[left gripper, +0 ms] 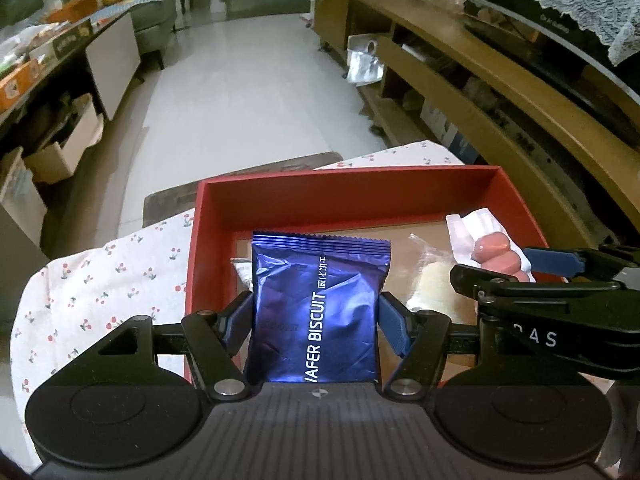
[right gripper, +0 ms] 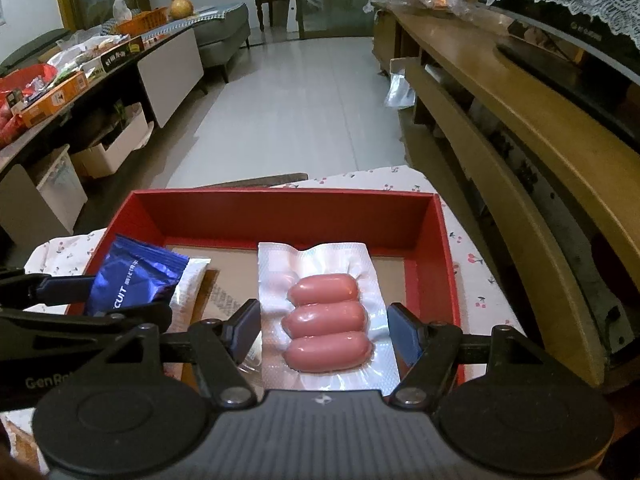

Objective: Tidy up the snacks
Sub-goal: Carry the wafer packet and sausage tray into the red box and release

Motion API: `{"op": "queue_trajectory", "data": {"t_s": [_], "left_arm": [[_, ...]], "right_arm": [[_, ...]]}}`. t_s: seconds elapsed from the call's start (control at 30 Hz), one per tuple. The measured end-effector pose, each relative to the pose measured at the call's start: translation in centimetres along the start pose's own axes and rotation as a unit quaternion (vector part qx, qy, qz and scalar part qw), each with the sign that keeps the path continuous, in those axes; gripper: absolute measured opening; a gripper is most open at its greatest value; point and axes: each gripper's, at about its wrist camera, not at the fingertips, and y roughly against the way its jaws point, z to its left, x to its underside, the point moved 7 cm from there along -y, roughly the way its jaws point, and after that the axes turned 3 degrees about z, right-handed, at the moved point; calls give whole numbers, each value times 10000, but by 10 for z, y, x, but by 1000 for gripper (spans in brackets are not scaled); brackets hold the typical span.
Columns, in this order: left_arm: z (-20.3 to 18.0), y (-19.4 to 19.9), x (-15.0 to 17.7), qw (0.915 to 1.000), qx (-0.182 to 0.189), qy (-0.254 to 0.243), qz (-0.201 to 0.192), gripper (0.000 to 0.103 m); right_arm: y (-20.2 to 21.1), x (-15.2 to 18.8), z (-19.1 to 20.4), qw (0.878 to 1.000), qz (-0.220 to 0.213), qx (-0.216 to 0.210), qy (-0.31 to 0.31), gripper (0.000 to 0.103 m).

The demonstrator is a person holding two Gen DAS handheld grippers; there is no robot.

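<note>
A red box (left gripper: 344,196) (right gripper: 280,210) sits on a cherry-print cloth. My left gripper (left gripper: 316,312) is shut on a blue wafer biscuit packet (left gripper: 320,304), held upright over the box's left half; the packet also shows in the right wrist view (right gripper: 132,280). My right gripper (right gripper: 324,330) is shut on a clear vacuum pack of three pink sausages (right gripper: 326,322), held over the box's right half; that pack shows in the left wrist view (left gripper: 494,254). Pale wrapped snacks lie on the box floor (left gripper: 432,280) (right gripper: 190,284).
A wooden TV cabinet (right gripper: 520,128) runs along the right. A long low table (right gripper: 80,80) with boxes and snacks stands at the left. White tiled floor (right gripper: 296,112) lies ahead. The cherry-print cloth (left gripper: 100,276) covers the surface under the box.
</note>
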Motion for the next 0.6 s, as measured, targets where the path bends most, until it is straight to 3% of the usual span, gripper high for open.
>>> {"op": "queue_trajectory", "data": {"t_s": [0.6], "left_arm": [[5, -23, 10, 9995, -91, 125, 271, 71]], "right_arm": [[-23, 8, 2, 9996, 189, 93, 174, 87]]}}
